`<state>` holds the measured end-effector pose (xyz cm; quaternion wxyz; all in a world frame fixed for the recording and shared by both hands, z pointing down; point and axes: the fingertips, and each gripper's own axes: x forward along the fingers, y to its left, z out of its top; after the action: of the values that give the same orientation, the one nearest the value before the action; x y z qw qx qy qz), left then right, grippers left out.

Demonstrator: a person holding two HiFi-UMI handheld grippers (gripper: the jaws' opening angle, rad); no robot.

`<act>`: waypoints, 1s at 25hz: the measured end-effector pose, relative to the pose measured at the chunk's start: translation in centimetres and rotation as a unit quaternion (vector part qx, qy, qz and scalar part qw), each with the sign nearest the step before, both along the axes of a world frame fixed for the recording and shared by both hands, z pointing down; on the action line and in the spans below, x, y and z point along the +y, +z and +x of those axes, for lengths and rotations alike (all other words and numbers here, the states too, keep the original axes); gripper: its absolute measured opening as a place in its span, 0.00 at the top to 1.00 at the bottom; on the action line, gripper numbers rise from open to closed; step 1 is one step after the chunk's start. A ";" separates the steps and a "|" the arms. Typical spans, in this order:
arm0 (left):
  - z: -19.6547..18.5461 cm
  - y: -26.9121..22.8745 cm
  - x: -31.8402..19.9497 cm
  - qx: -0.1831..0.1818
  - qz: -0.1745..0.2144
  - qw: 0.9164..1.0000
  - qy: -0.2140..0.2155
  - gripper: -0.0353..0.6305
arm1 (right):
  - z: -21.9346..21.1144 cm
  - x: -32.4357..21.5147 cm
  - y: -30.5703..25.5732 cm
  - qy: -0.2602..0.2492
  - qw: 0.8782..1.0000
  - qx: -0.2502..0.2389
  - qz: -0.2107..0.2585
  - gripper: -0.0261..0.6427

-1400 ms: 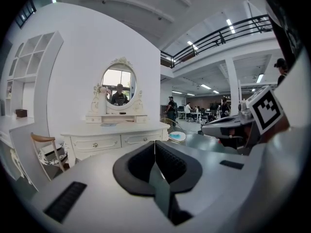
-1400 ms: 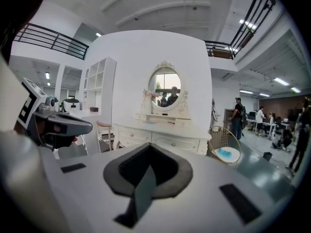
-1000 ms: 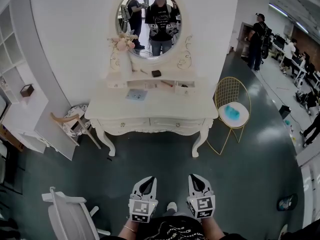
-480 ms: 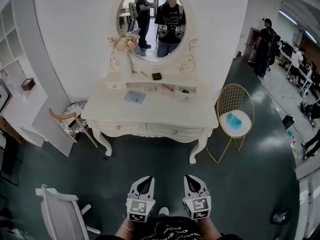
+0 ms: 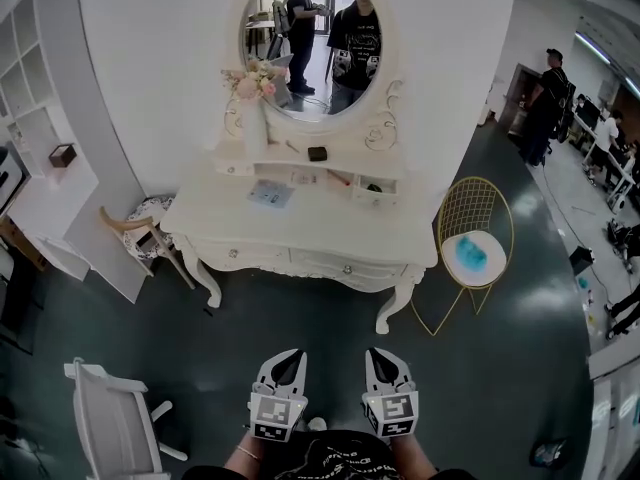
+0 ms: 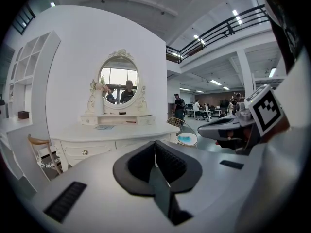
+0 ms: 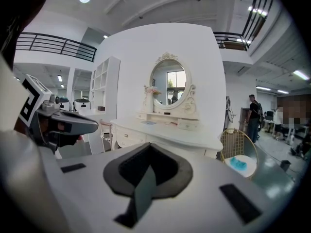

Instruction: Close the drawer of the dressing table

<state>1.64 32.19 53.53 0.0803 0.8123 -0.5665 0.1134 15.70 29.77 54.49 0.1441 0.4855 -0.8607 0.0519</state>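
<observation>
The white dressing table with an oval mirror stands against the wall ahead, some way off. On its upper shelf the small right-hand drawer sticks out a little. My left gripper and right gripper hang side by side over the dark floor, well short of the table. Both are shut and hold nothing. The left gripper view shows the table beyond the closed left gripper. In the right gripper view the drawer lies beyond the closed right gripper.
A gold wire chair with a blue cushion stands right of the table. A wooden stool and a white shelf unit are on the left, and a white chair is at lower left. A vase of flowers sits on the table. People stand far right.
The dressing table has drawn nearer and sits lower in the head view. Both grippers have come forward with me, still side by side and shut.
</observation>
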 end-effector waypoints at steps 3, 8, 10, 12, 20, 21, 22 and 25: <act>0.2 -0.2 -0.5 0.000 0.001 1.000 -0.002 0.92 | 0.1 -0.5 0.0 -0.001 1.000 -0.002 0.000 0.95; 0.3 -0.3 -1.4 -0.001 0.001 1.000 0.003 0.92 | 0.3 -1.3 -0.1 0.005 1.000 -0.006 -0.001 0.95; 0.1 -0.1 -1.6 -0.002 0.000 1.000 0.005 0.92 | 0.1 -1.5 0.2 0.006 1.000 -0.007 -0.003 0.95; -0.2 0.2 -1.9 -0.004 -0.003 1.000 0.006 0.92 | -0.2 -1.7 0.5 0.009 1.000 -0.008 -0.006 0.95; -2.1 -0.1 -5.0 0.002 0.000 1.000 0.007 0.92 | -1.5 -4.8 0.2 0.014 1.000 -0.005 -0.003 0.95; -2.4 -0.1 -5.5 0.003 -0.001 1.000 0.007 0.92 | -1.7 -5.2 0.1 0.015 1.000 -0.004 -0.003 0.95; -2.6 -0.2 -6.0 0.003 -0.001 1.000 0.008 0.92 | -2.0 -5.6 0.1 0.016 1.000 -0.002 -0.004 0.95; -3.3 -0.3 -7.7 0.004 0.000 1.000 0.018 0.92 | -2.6 -7.0 -0.1 0.023 1.000 -0.001 -0.004 0.95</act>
<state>-1.70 24.53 53.25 0.0805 0.8225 -0.5518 0.1121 13.07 22.79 54.42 0.1442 0.5045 -0.8493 0.0587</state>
